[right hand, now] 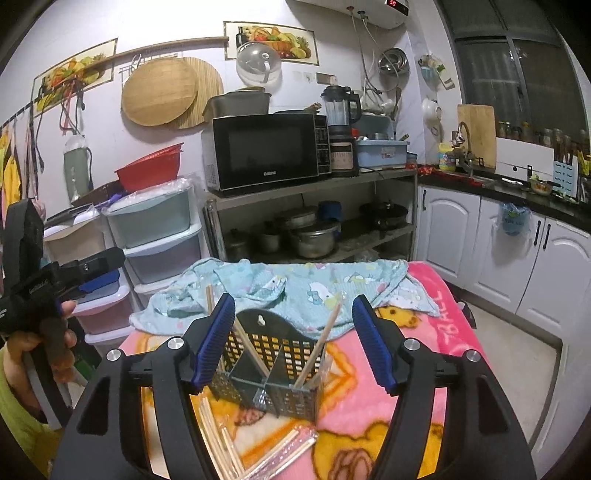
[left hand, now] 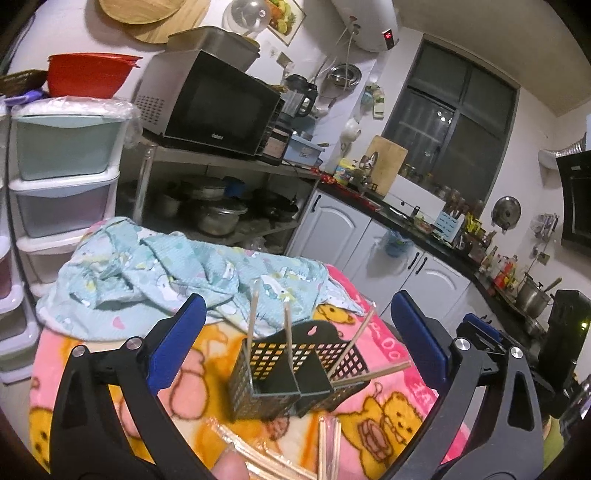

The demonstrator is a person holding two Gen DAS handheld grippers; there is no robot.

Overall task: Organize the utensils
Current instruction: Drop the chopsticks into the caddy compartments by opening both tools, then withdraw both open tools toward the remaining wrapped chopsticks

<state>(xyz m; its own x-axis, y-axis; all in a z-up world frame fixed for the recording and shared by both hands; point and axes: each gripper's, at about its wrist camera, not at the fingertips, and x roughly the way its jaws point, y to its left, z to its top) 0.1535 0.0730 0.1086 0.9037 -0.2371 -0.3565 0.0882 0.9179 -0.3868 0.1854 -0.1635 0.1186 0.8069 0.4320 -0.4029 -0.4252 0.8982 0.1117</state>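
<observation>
A black perforated utensil holder [right hand: 269, 373] with two compartments stands on a pink cartoon-bear blanket [right hand: 417, 369] covering the counter, just in front of a crumpled light-blue printed cloth [right hand: 295, 284]. Wooden chopsticks [right hand: 317, 350] lean upright inside the holder in both compartments, and more chopsticks [right hand: 221, 443] lie loose on the blanket in front of it, some apparently still in clear wrappers, though the blur makes that uncertain. The right gripper [right hand: 293, 345] hovers over the holder with its blue-padded fingers spread wide and holding nothing. The left gripper [left hand: 295, 339] also has its fingers spread wide, empty, flanking the holder from its own view. Behind, a black microwave [right hand: 266, 151] on a metal shelf reads "Galanz". The water heater's [right hand: 354, 9] red display shows "50". Pink lettering on the blanket edge is not legible.
</observation>
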